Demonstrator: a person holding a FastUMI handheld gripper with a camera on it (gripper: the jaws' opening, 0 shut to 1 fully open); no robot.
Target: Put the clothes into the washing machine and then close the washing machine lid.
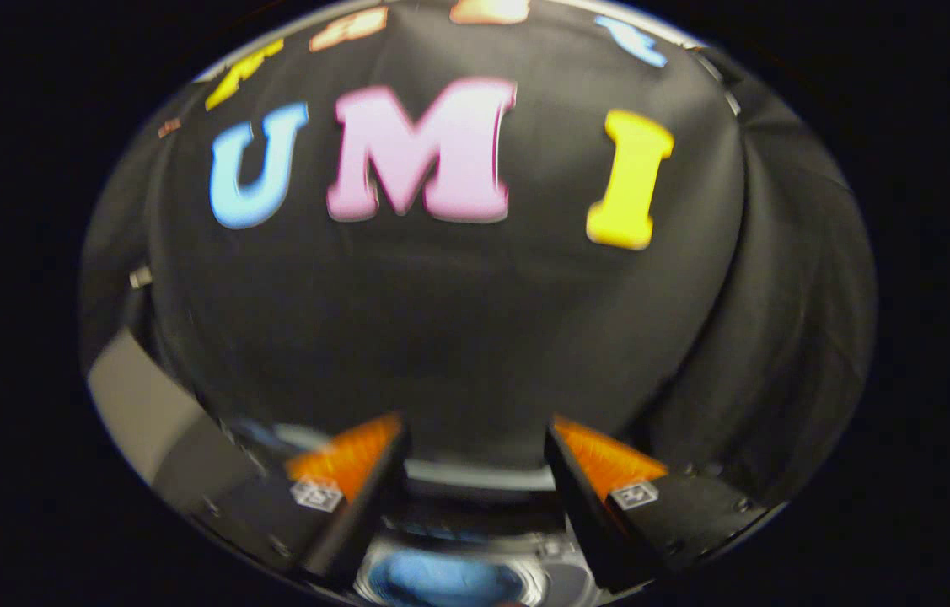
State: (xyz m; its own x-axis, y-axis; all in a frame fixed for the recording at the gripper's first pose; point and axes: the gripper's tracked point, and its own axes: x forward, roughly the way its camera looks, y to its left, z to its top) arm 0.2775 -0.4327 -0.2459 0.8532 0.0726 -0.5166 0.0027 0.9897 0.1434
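Your gripper (475,438) has its fingers (356,459) spread wide apart with nothing between them; they hold no cloth and touch nothing. Just below and between them sits the washing machine (475,561), seen from above: a pale rim runs across just beyond the fingertips, and down in the round opening lies something blue (441,582), which looks like clothes already in the drum, though the blur leaves this uncertain. Beyond the fingers hangs the black booth wall (458,320), and off to the left of the fingers a pale slanted panel (142,400) stands up; it may be the raised lid, but you cannot be sure from here.

If the clothes are indeed inside, the step in hand is likely the lid. Tip the gripper down first so that the machine and that panel come properly into sight. Approach the lid's free edge from behind, with the fingers open or lightly closed, and push it over in a slow arc. Keep the fingers clear of the rim as it drops.
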